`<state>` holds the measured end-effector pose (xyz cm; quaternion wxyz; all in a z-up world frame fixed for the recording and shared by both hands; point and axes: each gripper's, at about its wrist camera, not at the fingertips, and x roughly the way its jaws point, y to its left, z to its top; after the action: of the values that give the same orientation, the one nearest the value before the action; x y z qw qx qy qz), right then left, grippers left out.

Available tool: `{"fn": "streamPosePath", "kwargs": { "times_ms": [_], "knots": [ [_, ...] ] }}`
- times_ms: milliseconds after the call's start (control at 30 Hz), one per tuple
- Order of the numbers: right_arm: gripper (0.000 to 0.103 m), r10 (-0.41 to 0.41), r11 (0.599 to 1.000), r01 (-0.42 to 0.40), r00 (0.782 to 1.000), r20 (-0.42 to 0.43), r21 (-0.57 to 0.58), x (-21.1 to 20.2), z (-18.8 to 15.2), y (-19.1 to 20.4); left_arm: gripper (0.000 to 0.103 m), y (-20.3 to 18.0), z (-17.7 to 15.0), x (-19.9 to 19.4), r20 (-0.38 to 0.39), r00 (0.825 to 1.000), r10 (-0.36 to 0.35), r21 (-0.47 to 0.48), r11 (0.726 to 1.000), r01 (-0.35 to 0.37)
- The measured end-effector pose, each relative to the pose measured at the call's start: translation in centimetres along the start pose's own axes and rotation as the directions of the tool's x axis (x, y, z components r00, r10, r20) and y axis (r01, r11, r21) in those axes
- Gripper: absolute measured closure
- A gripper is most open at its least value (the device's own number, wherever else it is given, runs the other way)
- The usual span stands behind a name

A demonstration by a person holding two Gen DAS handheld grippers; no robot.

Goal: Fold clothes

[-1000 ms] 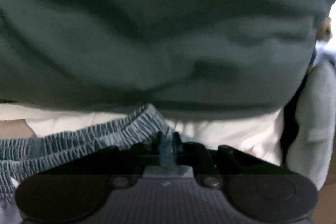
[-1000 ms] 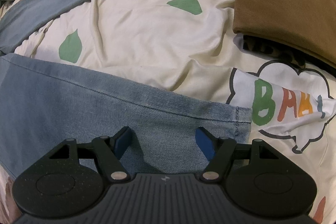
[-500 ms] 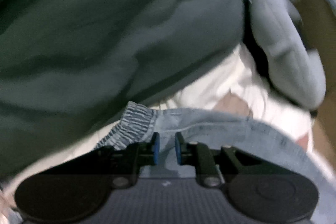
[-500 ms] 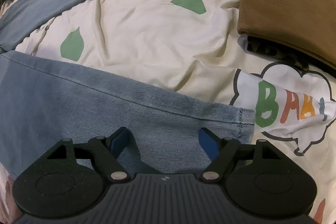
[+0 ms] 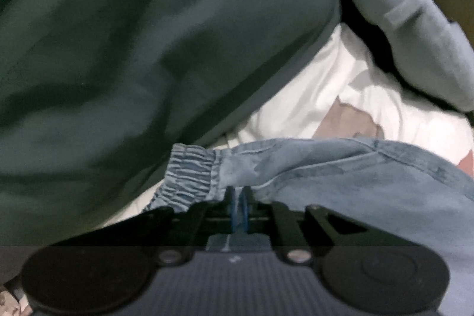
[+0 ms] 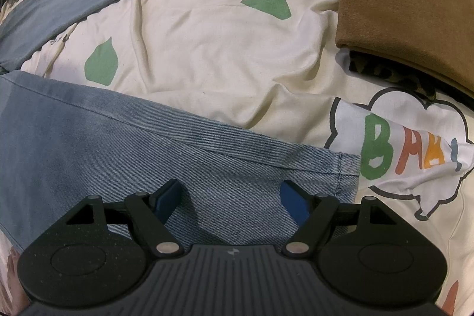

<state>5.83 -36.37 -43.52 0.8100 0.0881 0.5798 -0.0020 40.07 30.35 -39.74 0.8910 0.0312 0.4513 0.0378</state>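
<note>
Both wrist views close over bed; share jeans (image 6: 124,144).

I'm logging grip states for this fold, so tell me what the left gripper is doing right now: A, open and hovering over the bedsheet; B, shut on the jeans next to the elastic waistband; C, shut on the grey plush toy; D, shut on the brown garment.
B: in the left wrist view the left gripper has its blue pads pinched together on the jeans, just beside the gathered elastic waistband.

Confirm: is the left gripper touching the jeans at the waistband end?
Touching. The left wrist view shows the left gripper shut on denim of the jeans, just beside the elastic waistband.
</note>
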Motion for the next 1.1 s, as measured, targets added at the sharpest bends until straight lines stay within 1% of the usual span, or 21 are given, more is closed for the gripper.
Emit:
{"fn": "streamPosePath", "kwargs": {
  "times_ms": [67, 167, 267, 633, 667, 767, 867, 967, 1067, 1100],
  "knots": [
    [0.024, -0.002, 1.000, 0.002, 1.000, -0.003, 0.000, 0.1, 0.1, 0.1, 0.097, -0.1, 0.0, 0.6, -0.003, 1.000, 0.009, 0.001, 1.000, -0.009],
    [0.024, -0.003, 1.000, 0.003, 1.000, -0.007, -0.001, 0.1, 0.1, 0.1, 0.100, 0.1, 0.1, 1.8, -0.009, 1.000, 0.026, -0.013, 1.000, -0.027],
    [0.024, -0.003, 1.000, 0.003, 1.000, -0.010, 0.000, 0.1, 0.1, 0.1, 0.100, 0.5, 0.5, 2.7, -0.011, 0.999, 0.040, -0.028, 0.999, -0.040],
    [0.024, -0.002, 1.000, 0.002, 1.000, -0.010, 0.022, -0.1, 0.0, 0.0, 0.100, 1.9, 2.1, 0.4, -0.036, 0.999, -0.026, -0.120, 0.992, 0.021],
    [0.024, -0.002, 1.000, 0.002, 1.000, -0.007, 0.023, -0.1, 0.0, 0.0, 0.099, 2.1, 2.2, 0.0, -0.034, 0.999, -0.030, -0.124, 0.992, 0.026],
    [0.024, -0.006, 1.000, 0.006, 1.000, -0.005, 0.022, -0.1, -0.2, 0.1, 0.097, 2.6, 1.6, -1.7, -0.030, 0.998, -0.058, -0.108, 0.993, 0.055],
    [0.024, -0.006, 1.000, 0.007, 1.000, -0.007, 0.021, -0.1, -0.3, 0.0, 0.097, 2.7, 0.3, -2.7, -0.037, 0.994, -0.101, -0.119, 0.988, 0.096],
    [0.024, -0.005, 1.000, 0.005, 1.000, -0.013, 0.016, -0.2, -0.2, -0.1, 0.097, 2.5, -0.8, -2.6, -0.048, 0.992, -0.119, -0.132, 0.985, 0.112],
    [0.024, -0.002, 1.000, 0.002, 1.000, -0.018, 0.007, 0.0, 0.0, 0.1, 0.097, 3.1, -0.5, -1.4, -0.051, 0.993, -0.107, -0.175, 0.980, 0.096],
    [0.024, -0.002, 1.000, 0.002, 1.000, -0.019, 0.006, 0.0, 0.0, 0.0, 0.098, 3.2, -0.4, -1.0, -0.051, 0.994, -0.097, -0.168, 0.982, 0.087]
  ]
}}
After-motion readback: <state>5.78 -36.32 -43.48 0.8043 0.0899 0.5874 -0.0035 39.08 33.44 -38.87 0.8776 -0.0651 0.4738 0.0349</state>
